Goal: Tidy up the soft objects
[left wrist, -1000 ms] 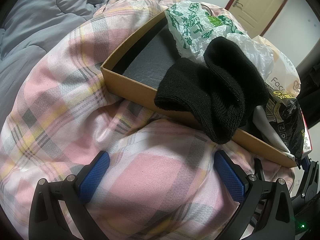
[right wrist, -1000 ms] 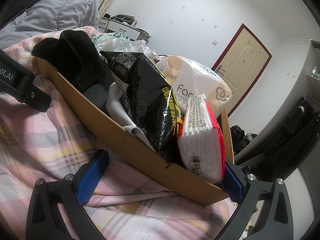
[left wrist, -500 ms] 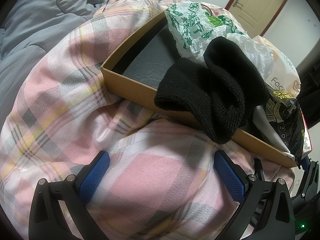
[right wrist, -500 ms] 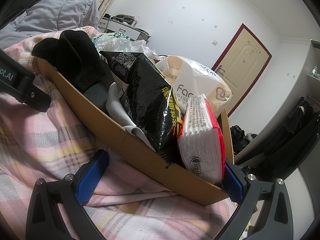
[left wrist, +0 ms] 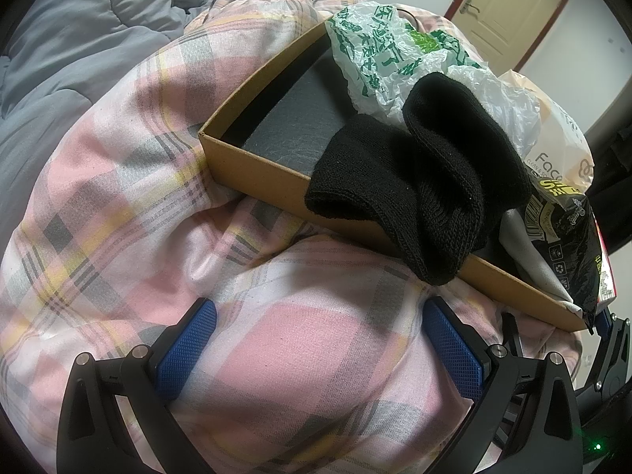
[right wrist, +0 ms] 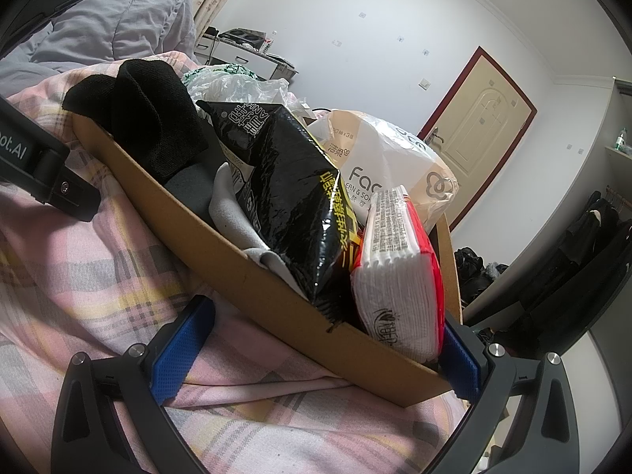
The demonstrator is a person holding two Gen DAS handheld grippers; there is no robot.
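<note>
A brown cardboard box lies on a pink plaid quilt. A black knit garment drapes over its near wall. Inside are a white-green plastic bag, a beige tissue pack, a black snack bag, a red-white tissue pack and a grey cloth. My left gripper is open and empty over the quilt, short of the box. My right gripper is open; the box's near corner lies between its jaws.
A grey duvet lies at the left. A door stands in the far white wall. Dark clothes hang at the right. A low white cabinet stands at the back.
</note>
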